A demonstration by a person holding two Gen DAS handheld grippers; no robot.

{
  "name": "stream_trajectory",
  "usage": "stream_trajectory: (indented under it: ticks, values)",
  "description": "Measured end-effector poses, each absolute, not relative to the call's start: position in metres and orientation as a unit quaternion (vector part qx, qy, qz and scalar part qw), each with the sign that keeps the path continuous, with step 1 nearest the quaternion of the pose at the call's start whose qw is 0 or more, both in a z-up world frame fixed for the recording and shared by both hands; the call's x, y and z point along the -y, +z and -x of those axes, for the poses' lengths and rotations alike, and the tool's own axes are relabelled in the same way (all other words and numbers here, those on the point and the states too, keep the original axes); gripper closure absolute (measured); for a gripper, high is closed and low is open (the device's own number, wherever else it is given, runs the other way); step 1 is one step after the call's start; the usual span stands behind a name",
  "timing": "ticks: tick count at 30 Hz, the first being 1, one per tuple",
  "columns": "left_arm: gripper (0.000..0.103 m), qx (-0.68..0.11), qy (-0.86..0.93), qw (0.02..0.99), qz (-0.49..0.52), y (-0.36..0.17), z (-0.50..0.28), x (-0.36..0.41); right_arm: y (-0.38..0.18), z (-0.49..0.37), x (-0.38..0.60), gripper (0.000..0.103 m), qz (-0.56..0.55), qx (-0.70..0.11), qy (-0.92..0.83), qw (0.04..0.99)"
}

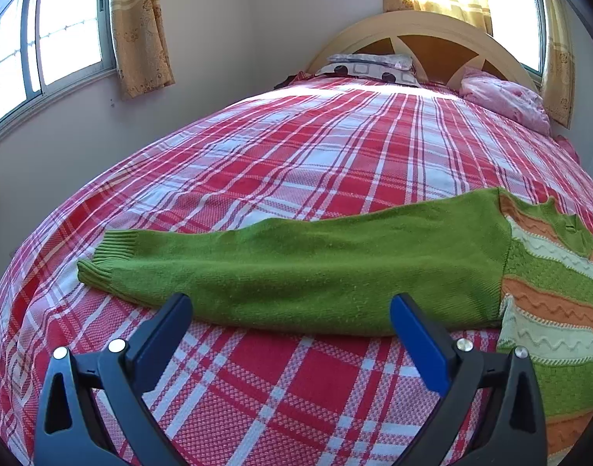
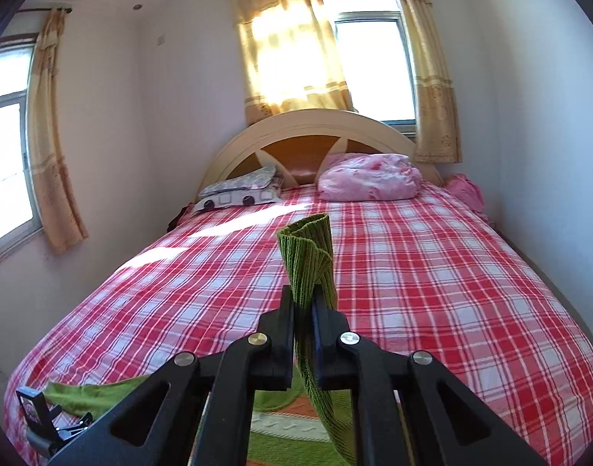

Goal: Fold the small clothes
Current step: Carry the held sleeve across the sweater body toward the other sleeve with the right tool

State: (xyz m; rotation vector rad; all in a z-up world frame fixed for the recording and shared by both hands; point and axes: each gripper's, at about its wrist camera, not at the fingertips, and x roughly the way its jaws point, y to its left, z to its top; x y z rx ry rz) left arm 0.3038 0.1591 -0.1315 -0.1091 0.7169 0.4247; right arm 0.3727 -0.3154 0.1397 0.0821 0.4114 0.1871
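Nearest the lens in the right wrist view, the right gripper (image 2: 303, 310) has its jaws clamped together on a ribbed green cuff (image 2: 310, 256), which stands up beyond the fingertips while the rest of that sleeve drops away beneath the tool toward the striped body of the sweater (image 2: 281, 423) lying on the plaid bedspread (image 2: 452, 291). In the left wrist view, the left gripper (image 1: 290, 310) has its jaws wide apart and nothing between them; its tips sit just at the near edge of the other green sleeve (image 1: 296, 272). That sleeve lies flat with its long axis running across the view, ribbed cuff out to the left and shoulder seam joining the orange, cream and green striped body (image 1: 553, 291) at the right. So the flat sleeve lies crosswise just ahead of the open tongs, and the left hand is clearly the nearer one to it. My judgement is that the raised sleeve is to be carried inward over the body, and the flat one after it, probably best caught nearer the cuff
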Motion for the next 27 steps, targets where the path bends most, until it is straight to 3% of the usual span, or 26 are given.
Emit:
stream_trajectory:
  ticks: [14, 19, 20, 23, 27]
  values:
    - [0.000, -0.350, 0.201, 0.913, 0.066, -0.137, -0.303, -0.161, -0.042, -0.364, 0.107, 0.096, 0.099, -0.306, 0.236, 0.917]
    - [0.000, -0.359, 0.194, 0.911, 0.058, -0.140, -0.307, -0.157, -0.106, -0.362, 0.088, 0.095, 0.115, -0.372, 0.274, 0.879]
    - [0.000, -0.363, 0.193, 0.910, 0.057, -0.141, -0.308, -0.157, -0.113, -0.362, 0.091, 0.090, 0.109, -0.389, 0.284, 0.869]
    - [0.000, -0.370, 0.196, 0.906, 0.059, -0.143, -0.309, -0.158, -0.112, -0.354, 0.107, 0.035, 0.094, -0.412, 0.300, 0.855]
    - [0.000, -0.371, 0.200, 0.905, 0.063, -0.143, -0.308, -0.160, -0.091, -0.340, 0.141, 0.035, 0.058, -0.395, 0.298, 0.867]
